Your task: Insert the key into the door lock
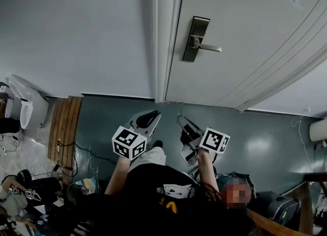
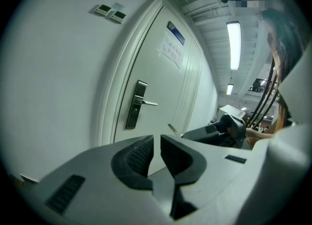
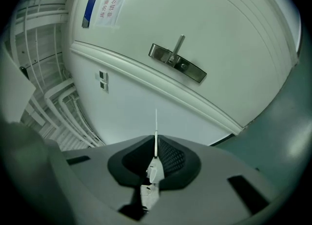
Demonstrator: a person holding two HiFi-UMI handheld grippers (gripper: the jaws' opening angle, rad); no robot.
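Key: pinched edge-on in the right gripper, thin blade sticking out past the fingertips at centre frame; held so, most likely, to let the blade lead into the keyhole; also a pale sliver just right of centre in the left gripper view
Right gripper: closed tight on the key's head; low centre of the head view, well apart from the door; aimed up toward the lock
Left gripper: pads brought together to a hairline slit, nothing between; beside the right gripper at lower centre of the head view; idle by the look of it, clear of the key's path
Lock: dark metal plate with a lever, upper centre of the head view; upper centre and tilted in the right gripper view; keyhole presumably near the lever, too small to make out
Door: white, apparently closed; fills the upper right of the head view
Stage: early; key far from the plate; next, probably a lift and a careful line-up of blade with slot
Writing: notice with red characters at upper left of the right gripper view, too blurred to read; blue plate beside it, unreadable; marker cubes with black-and-white squares only, no words; no brand seen
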